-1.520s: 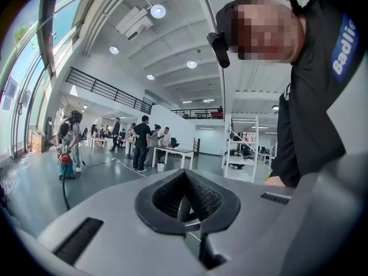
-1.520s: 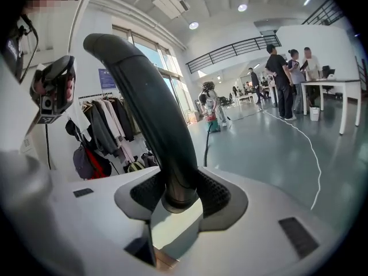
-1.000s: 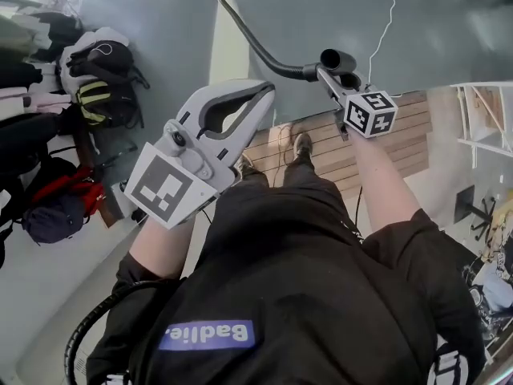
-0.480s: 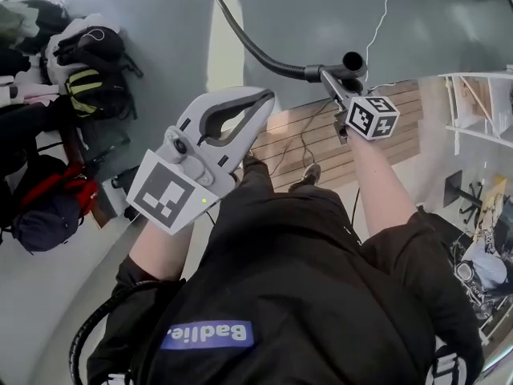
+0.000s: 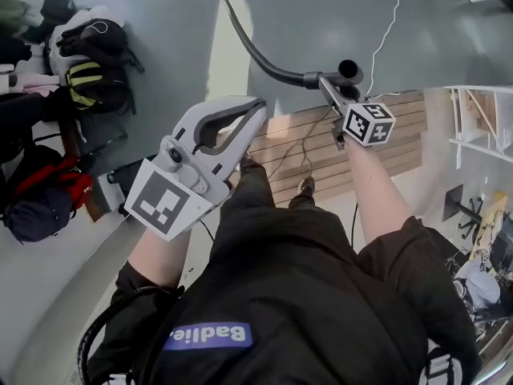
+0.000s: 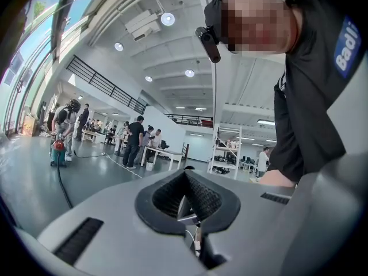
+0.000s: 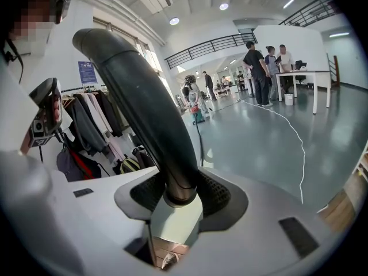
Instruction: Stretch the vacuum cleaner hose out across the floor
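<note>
The black vacuum hose (image 5: 248,42) runs in from the top of the head view and curves down to its rigid end tube (image 5: 346,70). My right gripper (image 5: 327,83) is shut on that tube, held out in front of me above the floor. In the right gripper view the thick dark tube (image 7: 144,108) rises from between the ribbed pads (image 7: 215,191) of the right gripper (image 7: 181,197). My left gripper (image 5: 258,107) hangs to the left of it, apart from the hose. It (image 6: 184,174) is shut with nothing in it. Another ribbed black hose stretch (image 5: 94,339) loops by my left side.
Bags and coats (image 5: 80,62) are piled at the left. A wooden platform (image 5: 353,147) lies under my feet, with a white shelf (image 5: 481,119) to its right. A thin white cable (image 5: 386,30) trails over the grey floor. Several people stand by tables (image 7: 270,68) far off.
My feet have stepped and the floor has shifted under me. The right gripper still holds the hose end in about the same place; the left gripper sits slightly lower and further left.
</note>
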{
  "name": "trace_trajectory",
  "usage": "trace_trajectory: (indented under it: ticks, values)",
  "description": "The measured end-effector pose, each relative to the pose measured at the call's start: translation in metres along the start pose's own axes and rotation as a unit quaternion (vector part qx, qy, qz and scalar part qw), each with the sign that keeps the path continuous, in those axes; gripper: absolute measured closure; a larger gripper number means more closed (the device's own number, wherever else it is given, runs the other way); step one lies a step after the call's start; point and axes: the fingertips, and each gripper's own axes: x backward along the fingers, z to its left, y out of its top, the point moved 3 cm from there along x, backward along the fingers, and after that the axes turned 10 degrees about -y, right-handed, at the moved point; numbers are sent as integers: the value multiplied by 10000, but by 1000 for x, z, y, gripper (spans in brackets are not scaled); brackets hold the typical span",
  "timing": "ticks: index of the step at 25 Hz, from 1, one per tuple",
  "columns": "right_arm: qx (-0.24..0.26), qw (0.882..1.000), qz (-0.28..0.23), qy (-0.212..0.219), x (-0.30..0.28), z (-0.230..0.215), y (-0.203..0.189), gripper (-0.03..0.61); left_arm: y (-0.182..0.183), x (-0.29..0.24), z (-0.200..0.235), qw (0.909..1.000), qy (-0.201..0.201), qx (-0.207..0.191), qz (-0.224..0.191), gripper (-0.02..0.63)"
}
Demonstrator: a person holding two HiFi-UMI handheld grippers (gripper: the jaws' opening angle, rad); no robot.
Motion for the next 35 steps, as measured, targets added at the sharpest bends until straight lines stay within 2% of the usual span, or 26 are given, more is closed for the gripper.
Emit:
trace_trajectory:
  ticks: [3, 8, 13, 15, 19, 24, 35]
  values:
    - [-173, 9997, -8, 159, 5, -27, -30, 403, -22, -25, -24, 9998, 110, -87, 107, 618]
    - [-617, 9967, -75, 521, -5, -68, -105, 403, -76, -60, -69, 9978, 504, -385, 195, 618]
    - [-1012, 9922, 100, 726, -25, -96, -182, 403, -134, -90, -96, 9963, 822, -89, 253, 618]
    - [-1342, 9880, 219, 738, -33, -107, -213, 403, -155, -100, -96, 9953, 915, -23, 321, 618]
    - [-2066, 9754, 480, 595, -58, -133, -268, 403, -184, -116, -87, 9942, 972, 174, 425, 618]
    - [-2584, 9606, 913, 460, -98, -150, -329, 403, -200, -127, -58, 9943, 853, 297, 570, 618]
    - [-2827, 9395, 1895, -375, -177, -215, -443, 403, -237, -126, 15, 9948, 687, 242, 711, 618]
